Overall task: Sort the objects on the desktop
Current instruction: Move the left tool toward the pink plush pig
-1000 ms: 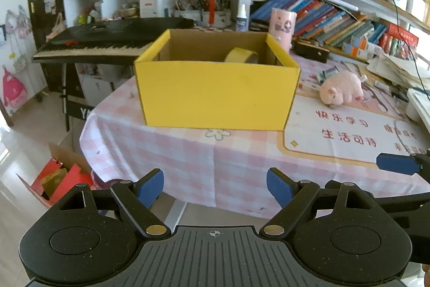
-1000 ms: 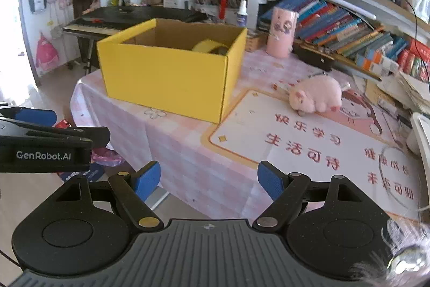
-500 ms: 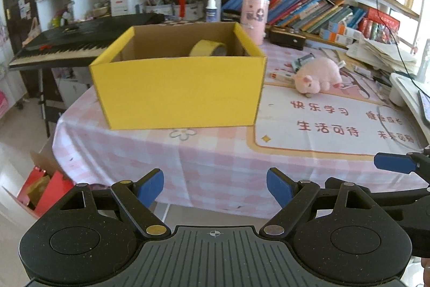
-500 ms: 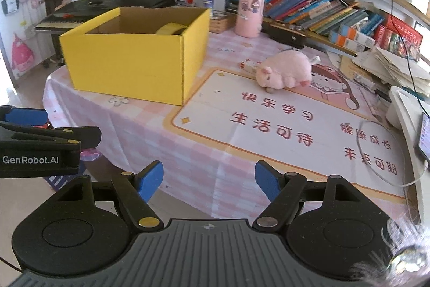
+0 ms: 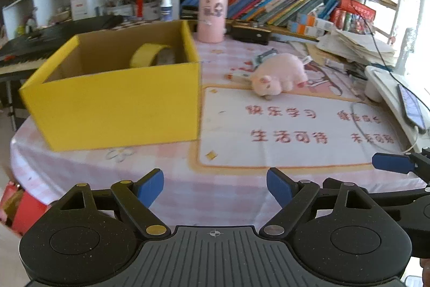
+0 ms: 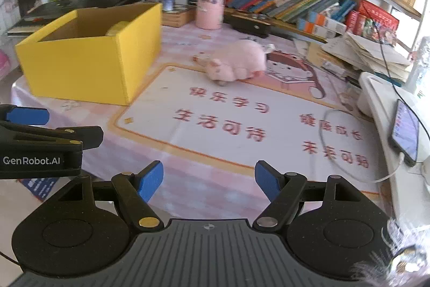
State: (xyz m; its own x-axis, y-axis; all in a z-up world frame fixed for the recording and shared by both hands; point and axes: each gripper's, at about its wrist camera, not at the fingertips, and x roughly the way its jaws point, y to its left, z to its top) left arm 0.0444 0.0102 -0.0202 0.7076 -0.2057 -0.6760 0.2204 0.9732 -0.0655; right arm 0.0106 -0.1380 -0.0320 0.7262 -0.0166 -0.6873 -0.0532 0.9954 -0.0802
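Observation:
A yellow cardboard box (image 5: 121, 104) (image 6: 80, 69) stands open on the left of the pink checked table, with a yellow tape roll (image 5: 150, 55) (image 6: 118, 27) inside. A pink plush pig (image 5: 279, 77) (image 6: 236, 63) lies on the printed mat to the box's right. My left gripper (image 5: 215, 186) is open and empty above the table's near edge. My right gripper (image 6: 209, 179) is open and empty, also at the near edge, facing the mat. The left gripper shows at the left edge of the right wrist view (image 6: 27, 116).
A pink cylinder (image 5: 212, 16) (image 6: 211, 3) and a black case (image 5: 251, 32) stand behind the box. Papers and books pile at the right. A phone (image 6: 405, 132) lies on a white tray at the right edge. Shelves and a keyboard piano (image 5: 40, 45) stand behind.
Both grippers have swung right and moved closer over the table. The box has shifted left in both views and the pig sits nearer the centre. Both grippers stay open.

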